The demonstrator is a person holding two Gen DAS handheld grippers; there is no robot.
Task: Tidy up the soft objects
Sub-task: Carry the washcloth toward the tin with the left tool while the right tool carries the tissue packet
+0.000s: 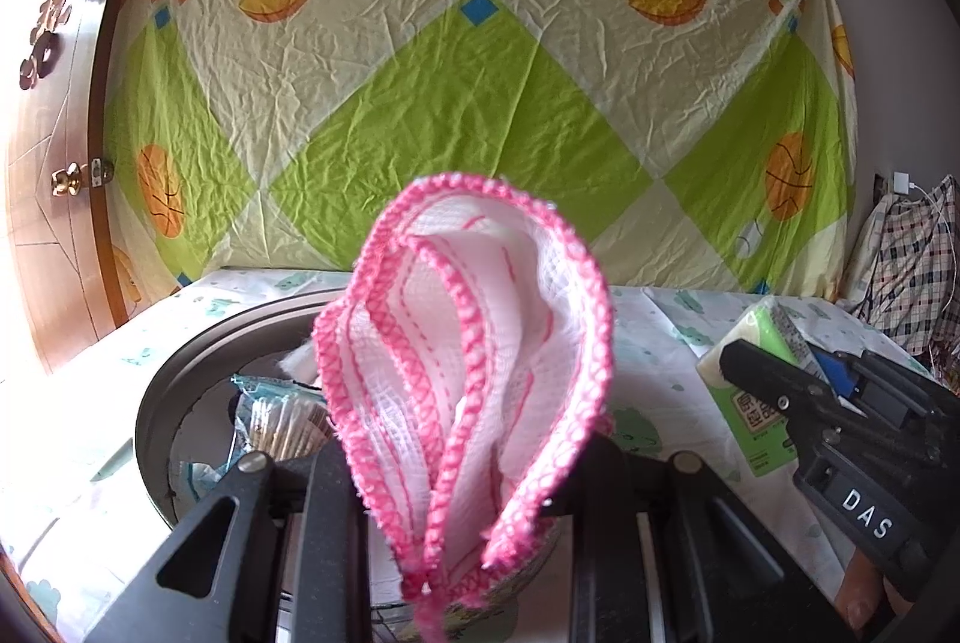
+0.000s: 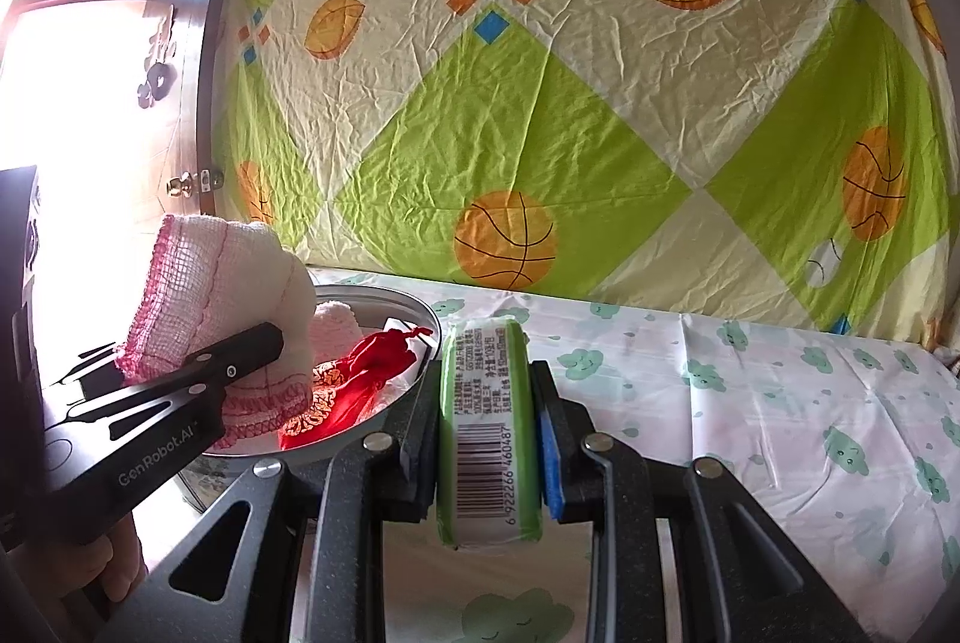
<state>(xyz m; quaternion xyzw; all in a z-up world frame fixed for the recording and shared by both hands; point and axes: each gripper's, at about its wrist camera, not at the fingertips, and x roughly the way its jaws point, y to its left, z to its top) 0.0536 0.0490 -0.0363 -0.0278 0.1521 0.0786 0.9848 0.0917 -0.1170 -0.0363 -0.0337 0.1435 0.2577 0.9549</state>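
Note:
My left gripper (image 1: 462, 469) is shut on a folded white cloth with pink stitched edges (image 1: 468, 361) and holds it above the round metal tray (image 1: 180, 361). From the right wrist view the same cloth (image 2: 222, 295) hangs over the tray (image 2: 414, 307), pinched by the left gripper (image 2: 264, 337). My right gripper (image 2: 483, 403) is shut on a green tissue pack (image 2: 486, 421) with its barcode facing the camera, just right of the tray. That pack also shows in the left wrist view (image 1: 750, 373), held by the right gripper (image 1: 744, 361).
The tray holds a red drawstring pouch (image 2: 366, 373), another pink-edged cloth (image 2: 270, 403) and a packet of cotton swabs (image 1: 270, 415). The table has a white cloth with green cloud print (image 2: 780, 403). A green patterned sheet (image 2: 540, 103) hangs behind. A wooden door (image 1: 54, 163) stands left.

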